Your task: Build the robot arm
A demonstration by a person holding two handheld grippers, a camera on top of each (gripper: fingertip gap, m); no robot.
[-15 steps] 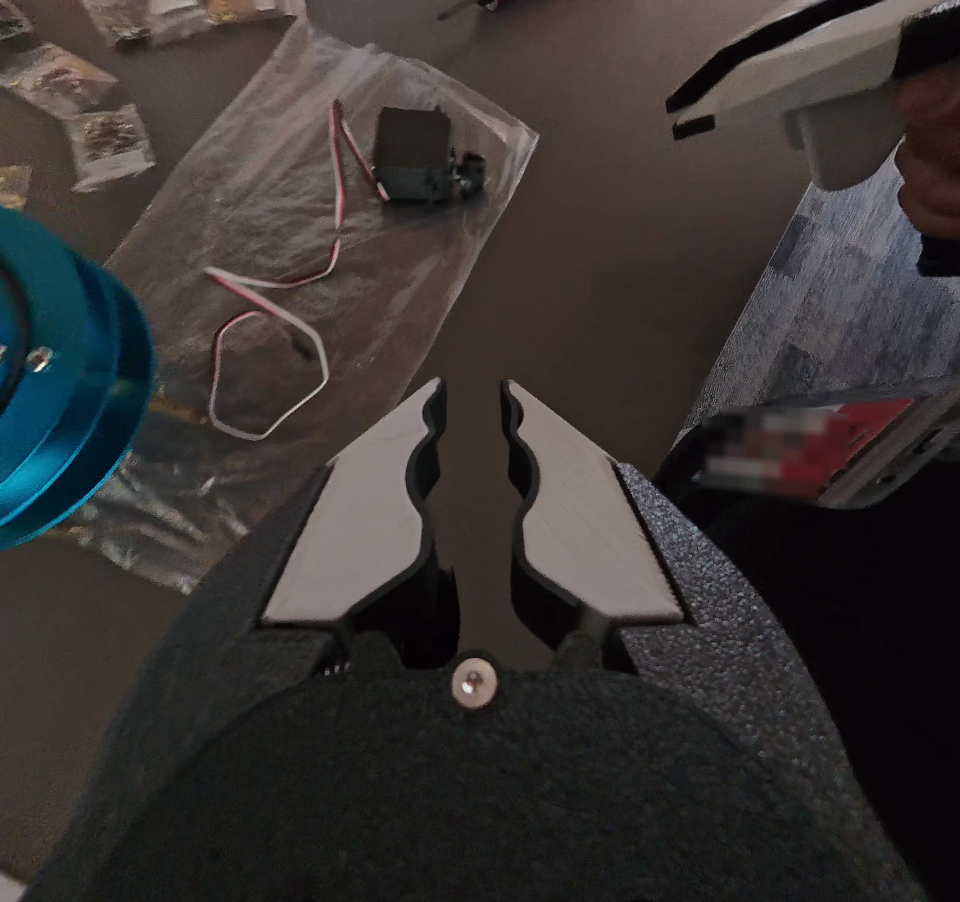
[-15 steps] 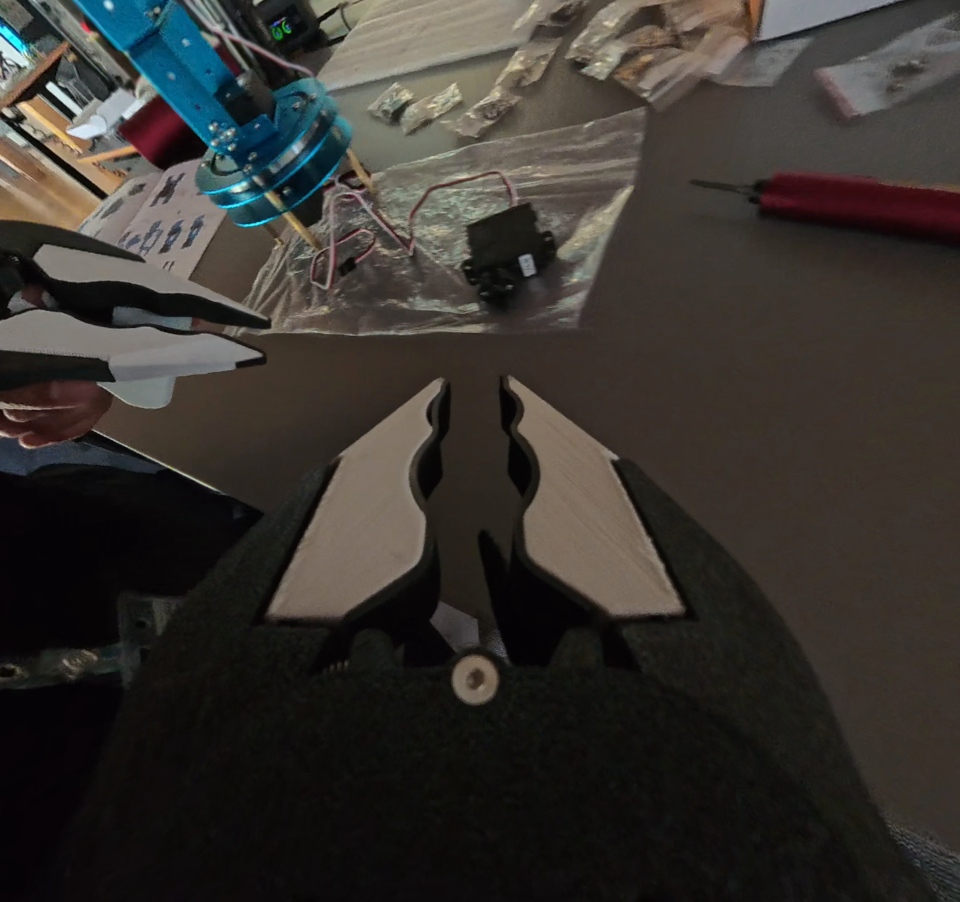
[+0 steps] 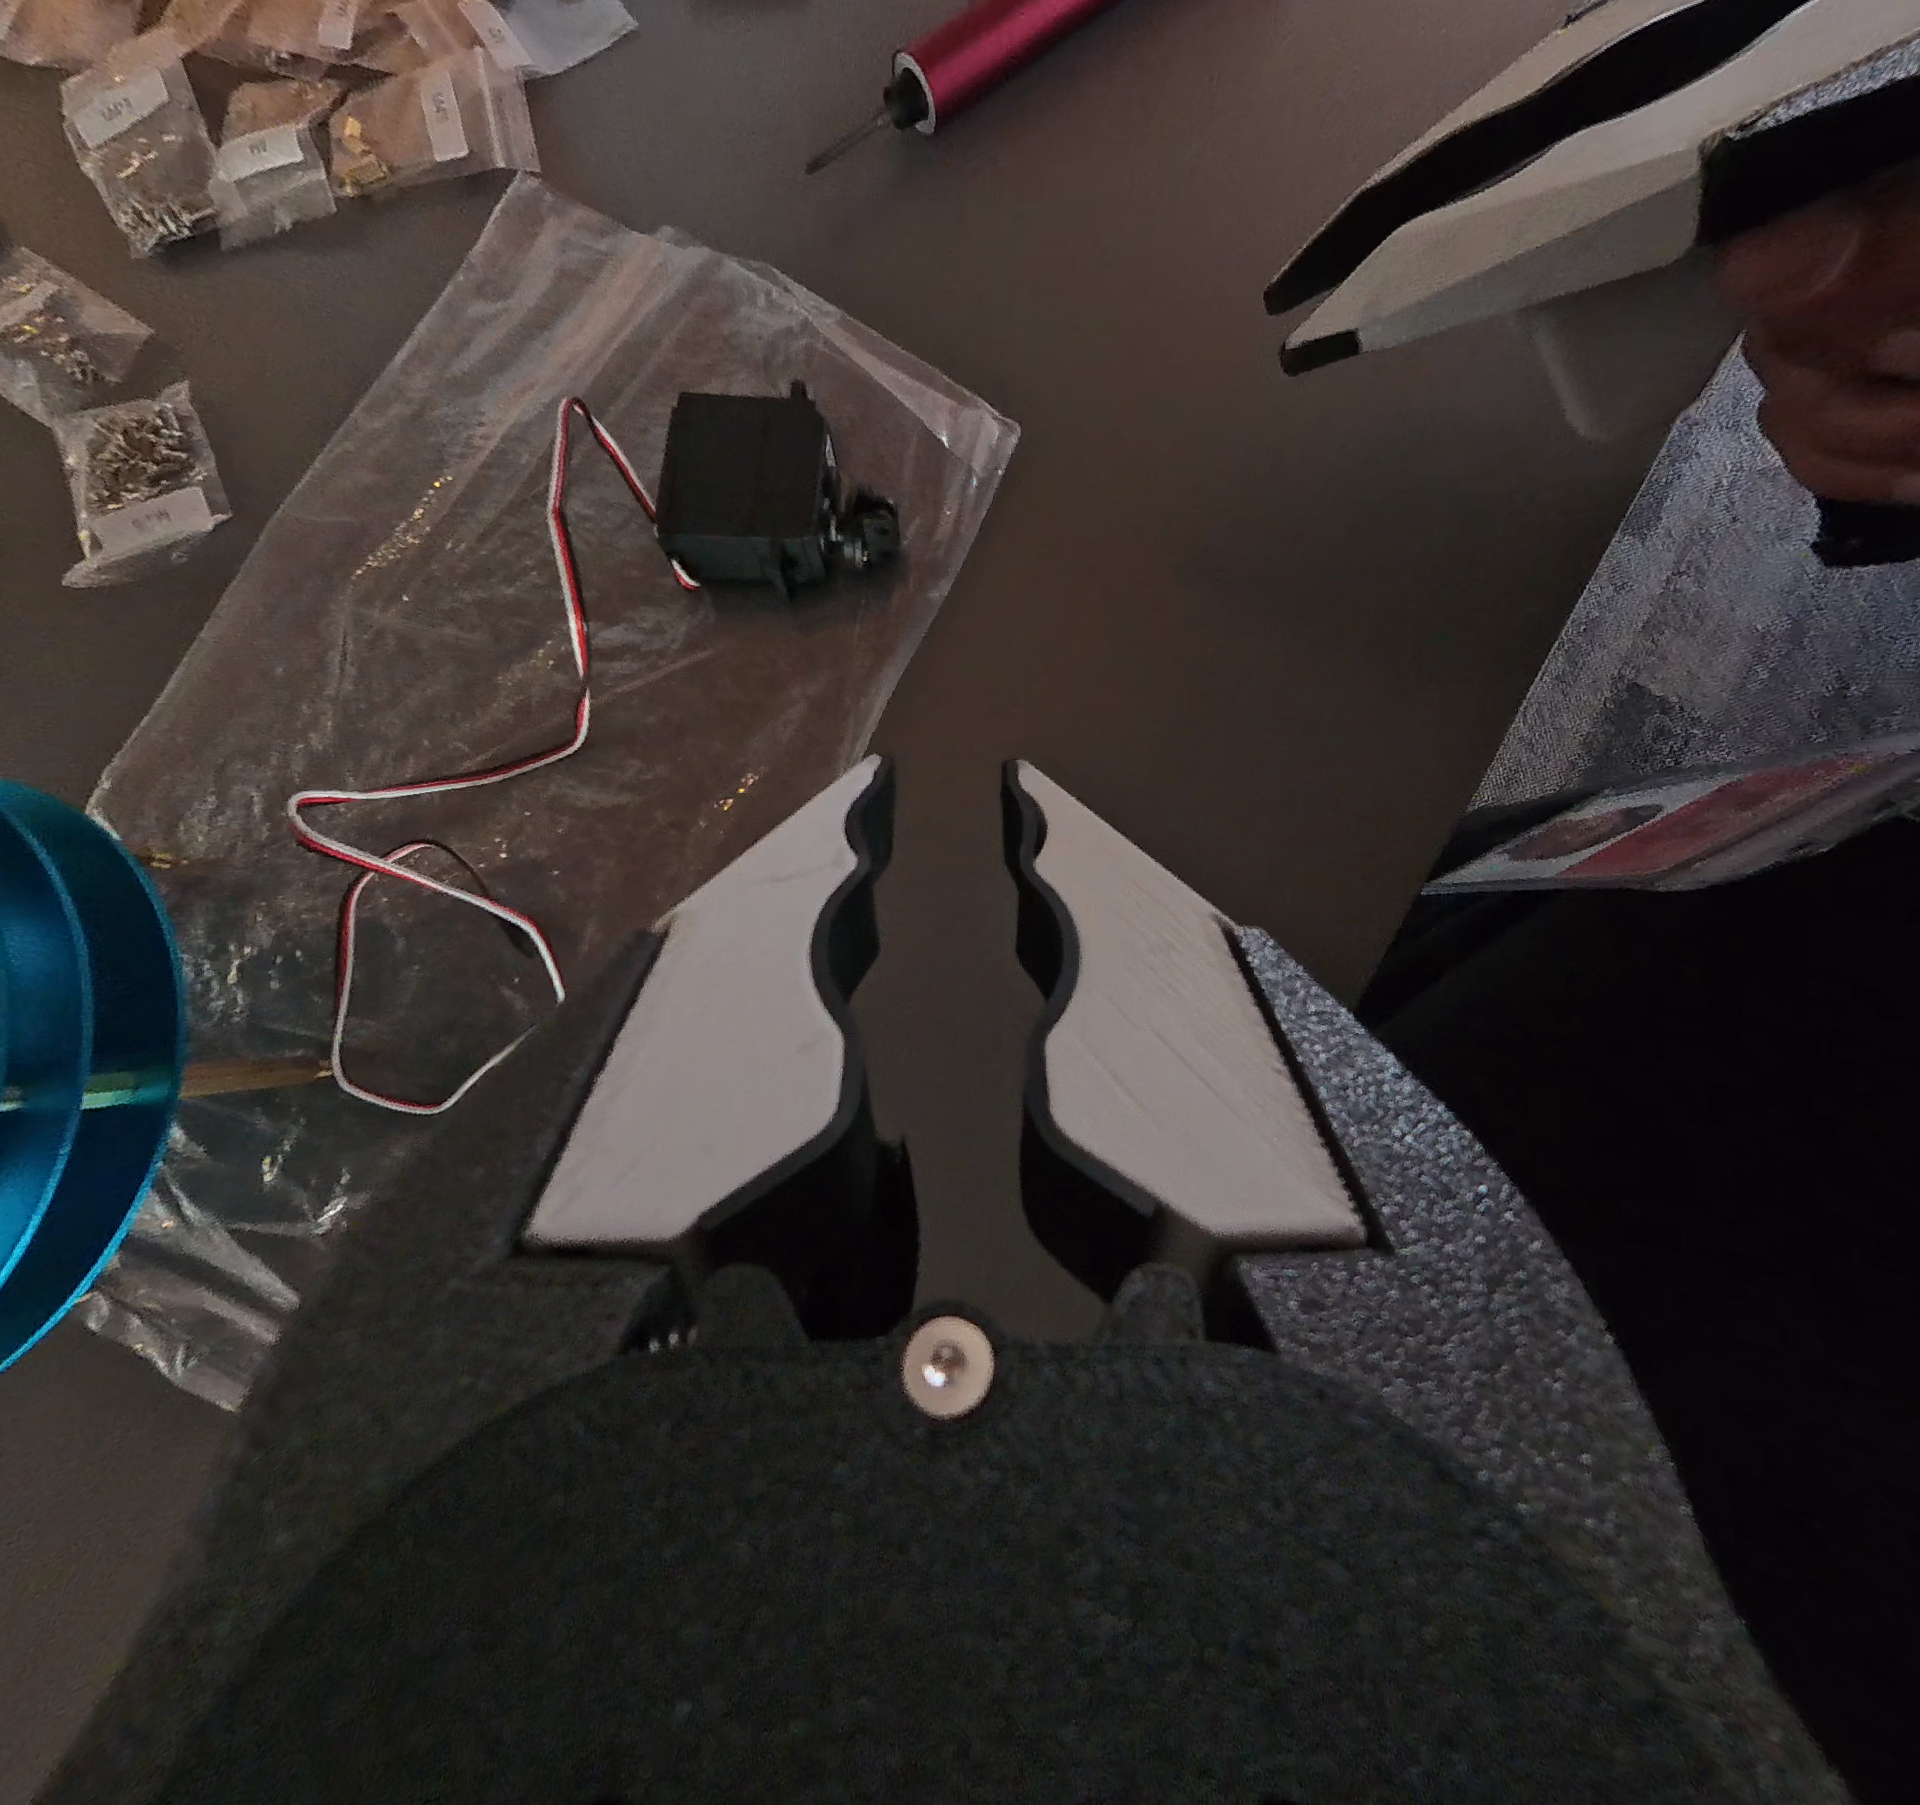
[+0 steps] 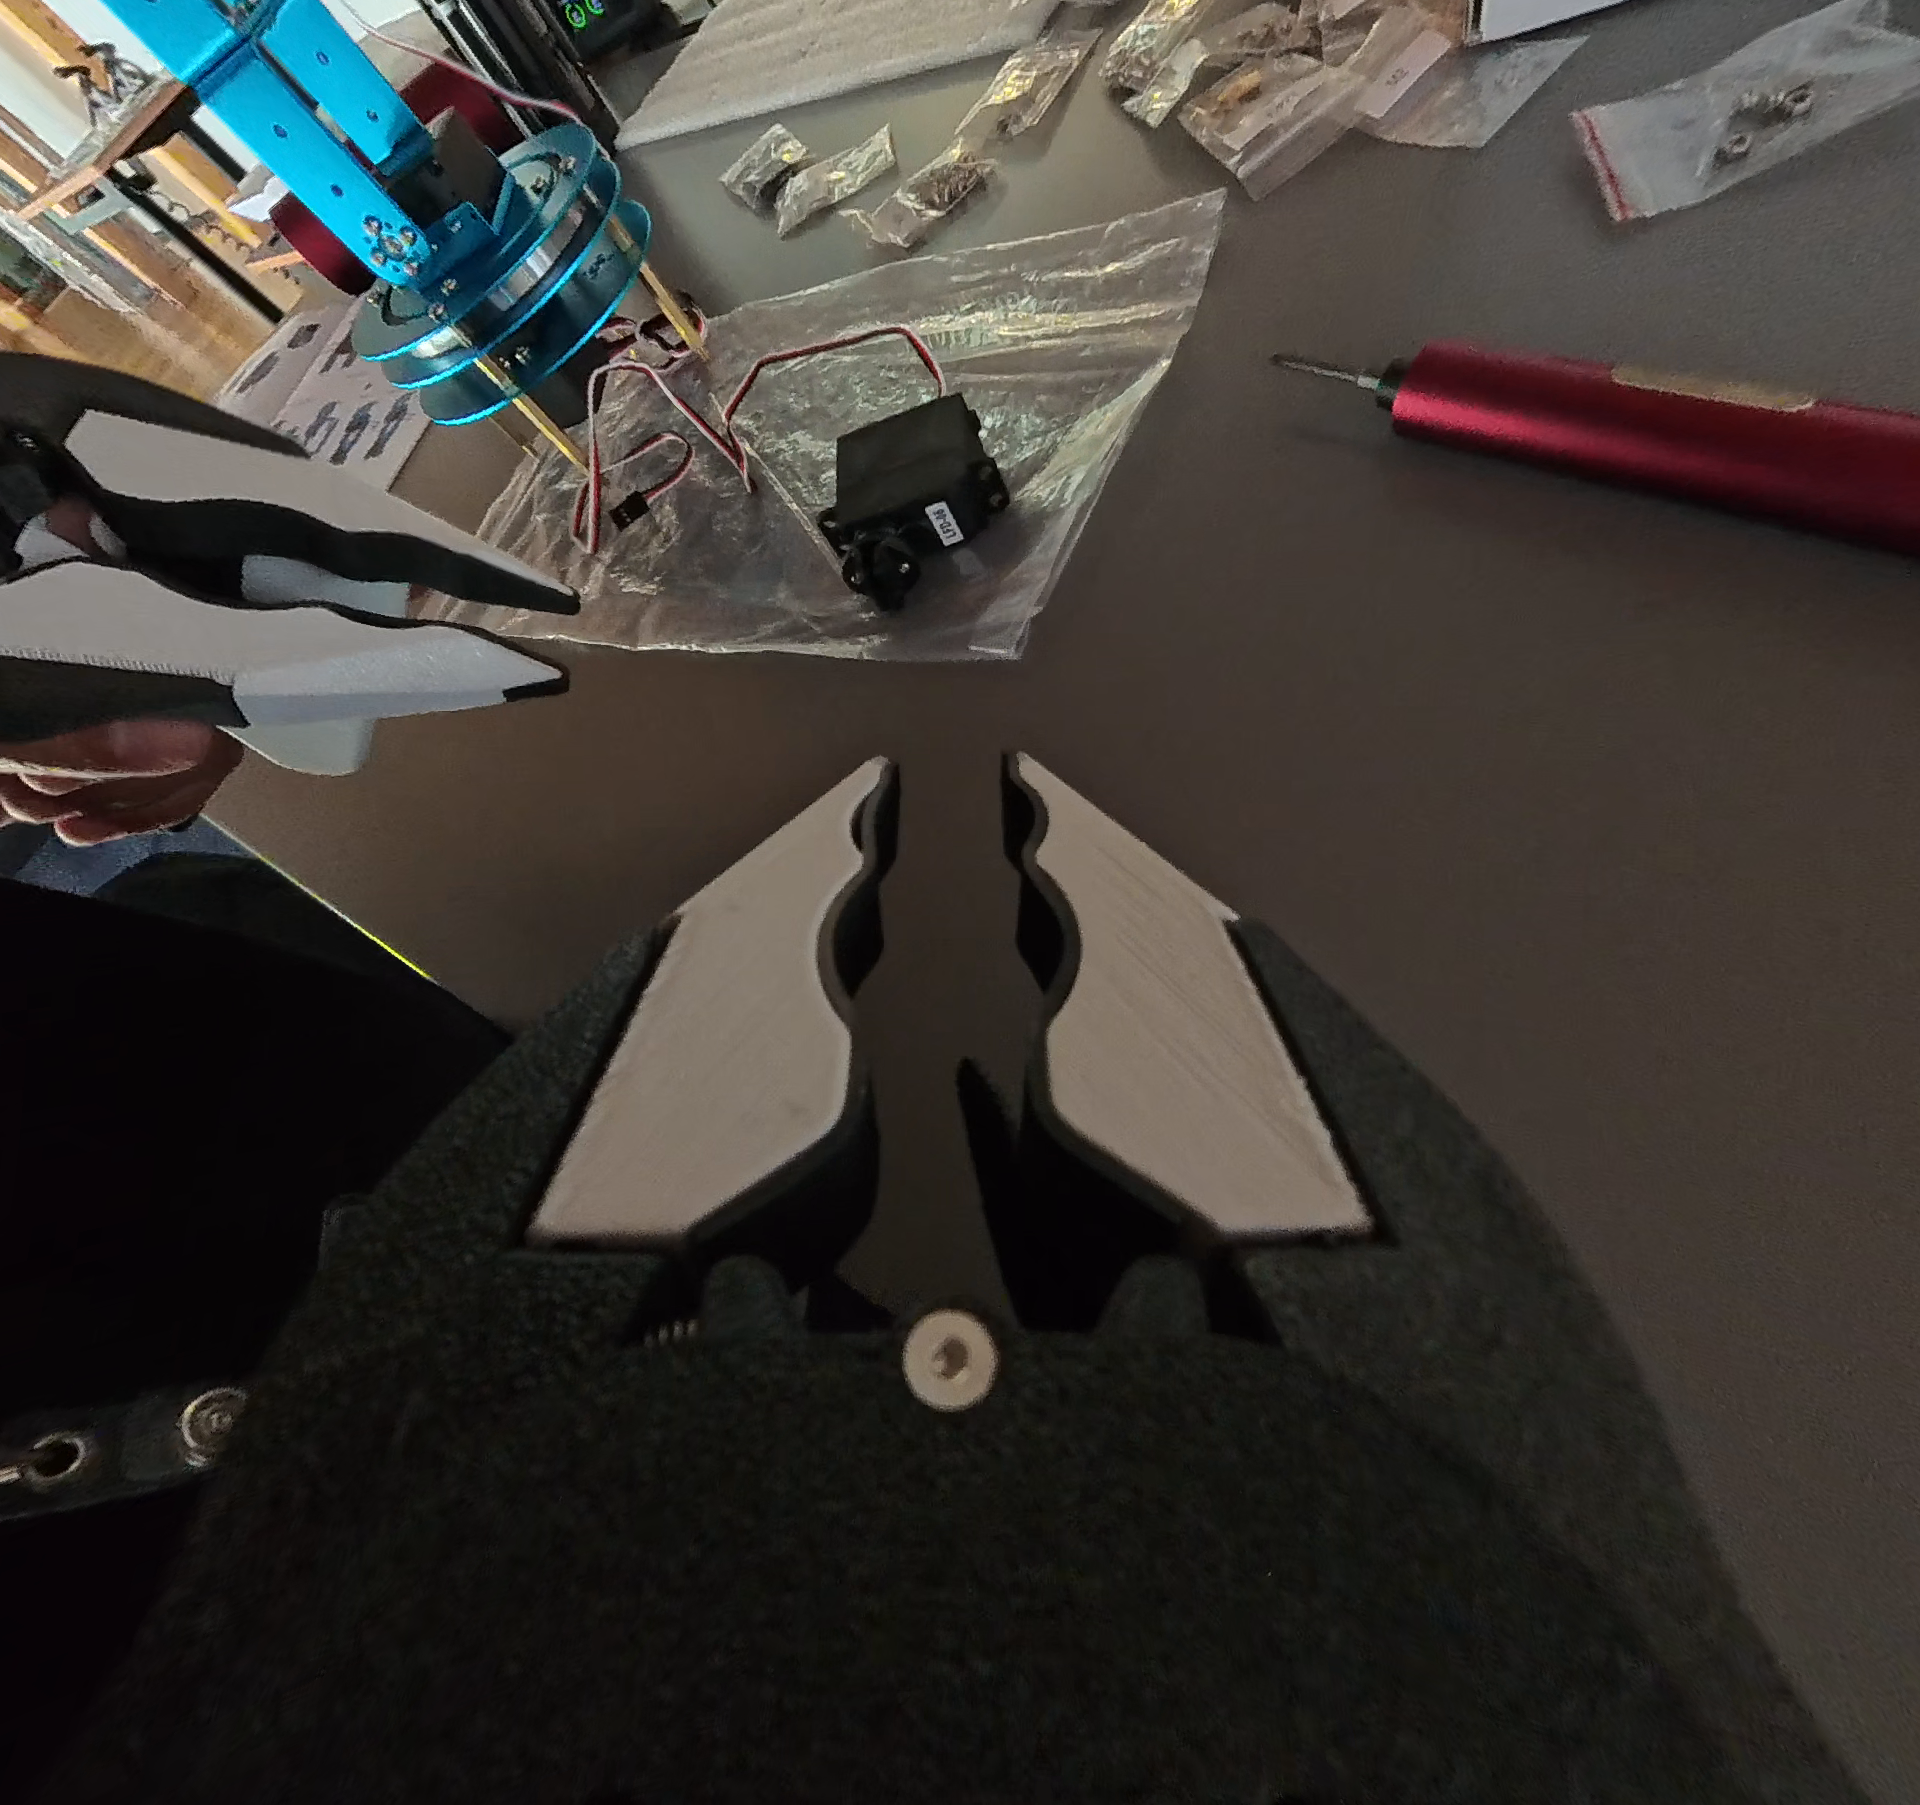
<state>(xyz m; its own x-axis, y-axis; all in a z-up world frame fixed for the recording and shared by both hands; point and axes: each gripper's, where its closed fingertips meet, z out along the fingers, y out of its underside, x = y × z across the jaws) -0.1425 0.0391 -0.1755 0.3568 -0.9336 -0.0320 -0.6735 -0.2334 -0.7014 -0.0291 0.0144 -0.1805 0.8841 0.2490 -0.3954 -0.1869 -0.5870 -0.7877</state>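
Workshop, screw bags (image 4: pixel 940 186), servo (image 4: pixel 914 498), screwdriver (image 4: pixel 1662 430)

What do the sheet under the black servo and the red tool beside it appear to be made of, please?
The sheet looks like thin clear plastic film: it is see-through, wrinkled and glints. The red tool appears to be metal with a satin coloured finish, perhaps anodised, judging by its even soft sheen. The servo casing looks like matte black moulded plastic.

Black servo (image 3: pixel 748 493), on clear plastic bag (image 3: pixel 468 612), both grippers empty
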